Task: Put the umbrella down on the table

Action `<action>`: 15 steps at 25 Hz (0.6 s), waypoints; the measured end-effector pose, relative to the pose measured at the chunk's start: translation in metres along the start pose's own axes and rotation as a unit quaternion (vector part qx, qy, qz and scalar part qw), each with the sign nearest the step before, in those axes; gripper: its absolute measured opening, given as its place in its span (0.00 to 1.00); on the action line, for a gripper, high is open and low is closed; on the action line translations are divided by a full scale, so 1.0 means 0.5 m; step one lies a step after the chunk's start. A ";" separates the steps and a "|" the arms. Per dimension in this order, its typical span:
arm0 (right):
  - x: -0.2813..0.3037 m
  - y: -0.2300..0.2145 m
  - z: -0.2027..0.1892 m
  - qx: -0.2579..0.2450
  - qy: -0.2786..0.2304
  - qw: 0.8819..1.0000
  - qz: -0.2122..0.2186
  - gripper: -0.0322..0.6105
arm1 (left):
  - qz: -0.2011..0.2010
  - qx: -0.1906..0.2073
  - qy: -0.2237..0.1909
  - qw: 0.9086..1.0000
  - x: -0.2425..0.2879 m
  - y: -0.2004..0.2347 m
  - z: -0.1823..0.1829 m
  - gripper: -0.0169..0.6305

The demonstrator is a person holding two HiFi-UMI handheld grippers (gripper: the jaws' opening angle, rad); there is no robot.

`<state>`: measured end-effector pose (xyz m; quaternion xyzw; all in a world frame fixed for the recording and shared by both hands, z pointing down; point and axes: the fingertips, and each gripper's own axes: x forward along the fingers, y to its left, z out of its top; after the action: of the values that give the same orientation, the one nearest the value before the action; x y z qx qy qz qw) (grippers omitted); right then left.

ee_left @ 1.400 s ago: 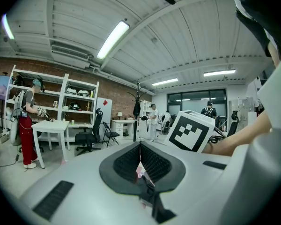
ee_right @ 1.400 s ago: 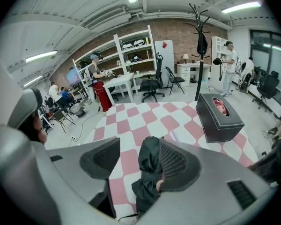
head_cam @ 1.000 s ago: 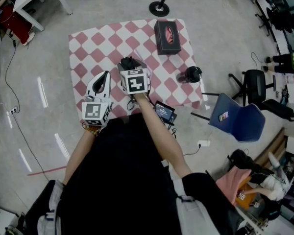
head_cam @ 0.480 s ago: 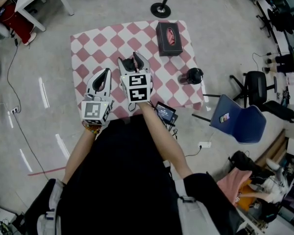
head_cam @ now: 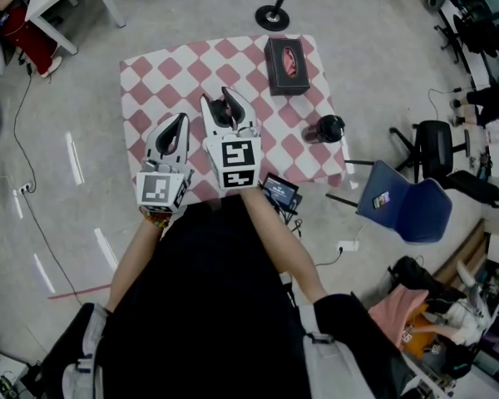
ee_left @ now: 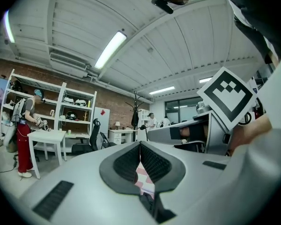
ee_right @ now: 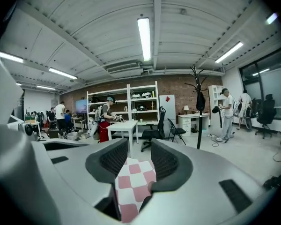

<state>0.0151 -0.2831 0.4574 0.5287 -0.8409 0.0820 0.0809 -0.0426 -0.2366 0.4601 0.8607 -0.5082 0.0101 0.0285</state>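
Note:
On the pink-and-white checked table my right gripper hangs above the cloth with its jaws apart and closing. A dark shape, apparently the black folded umbrella on the cloth, shows in the gap from above, mostly hidden by the gripper. In the right gripper view the right gripper has only checked cloth between its pads. My left gripper floats just left of it over the near side of the table. In the left gripper view the left gripper has its tips together and holds nothing.
A black box with a red picture lies at the table's far right. A black round container stands at the right edge. A small screen device with cables sits at the near edge. A blue chair stands to the right.
The right gripper let go of the black umbrella, rose off the cloth and drew back toward me; its jaws spread wide, then narrowed. The left gripper rose a little.

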 end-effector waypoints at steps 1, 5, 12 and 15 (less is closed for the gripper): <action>-0.005 0.000 0.008 -0.003 -0.010 1.000 -0.001 0.29 | 0.000 0.001 -0.003 1.000 0.001 0.000 0.005 0.05; -0.026 0.015 0.033 -0.013 -0.043 0.999 0.006 0.27 | -0.003 0.004 -0.016 1.000 0.005 -0.003 0.031 0.05; -0.054 0.034 0.052 -0.049 -0.105 0.993 0.008 0.17 | -0.005 0.011 -0.025 1.000 0.002 -0.008 0.039 0.05; -0.069 0.043 0.056 -0.062 -0.123 0.990 0.014 0.16 | -0.001 0.017 -0.018 1.000 -0.002 -0.011 0.042 0.05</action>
<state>0.0090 -0.2498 0.4214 0.5172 -0.8551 -0.0350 0.0085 -0.0383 -0.2340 0.4391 0.8617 -0.5073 0.0032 0.0050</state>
